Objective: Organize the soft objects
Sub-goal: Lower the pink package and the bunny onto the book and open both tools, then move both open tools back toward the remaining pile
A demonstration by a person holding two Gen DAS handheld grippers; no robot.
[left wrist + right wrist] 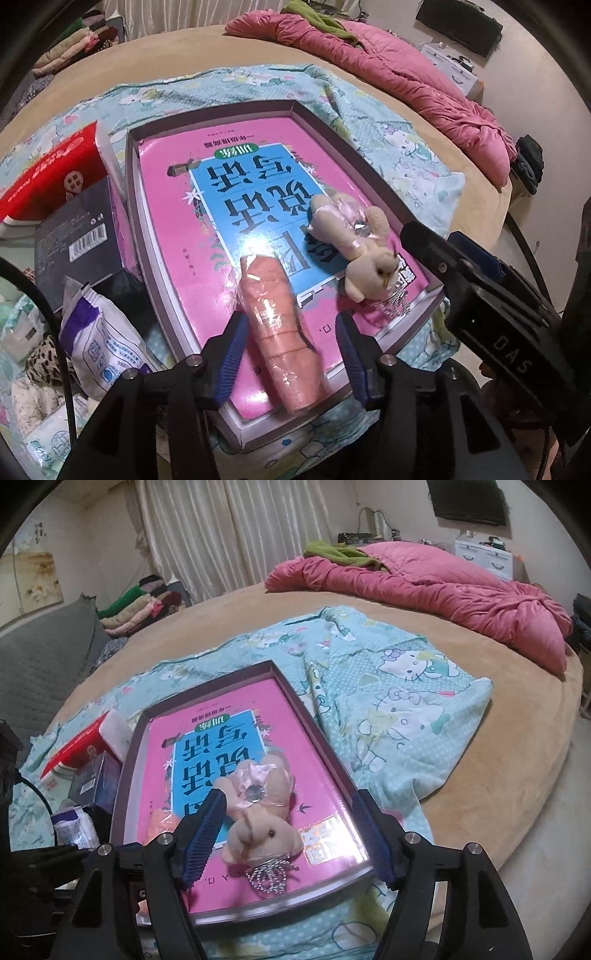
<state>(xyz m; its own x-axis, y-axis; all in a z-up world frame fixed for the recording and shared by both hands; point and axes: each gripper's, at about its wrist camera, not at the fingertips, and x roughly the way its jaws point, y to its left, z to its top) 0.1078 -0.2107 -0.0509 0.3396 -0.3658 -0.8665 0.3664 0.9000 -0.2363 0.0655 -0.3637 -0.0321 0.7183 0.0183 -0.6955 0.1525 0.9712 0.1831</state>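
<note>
Tan bed (480, 782) — teal cartoon sheet (406, 716) & pink quilt (443, 590) (rumpled) on it.

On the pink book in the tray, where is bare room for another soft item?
Free: the pink book's far half, between the tray's far rim and the beige plush bunny. Crowded: the near half, where the wrapped orange roll and bunny lie.

Both views sit just behind their own tongs and look steeply down, close over the pink book (229, 206) in its shallow box on the bed. The left view (291, 354) looks from the book's near-left edge, the right view (288, 834) from its near-right edge. Both share the book, the plush bunny (255, 812) and the pink quilt (424, 587) beyond.
</note>
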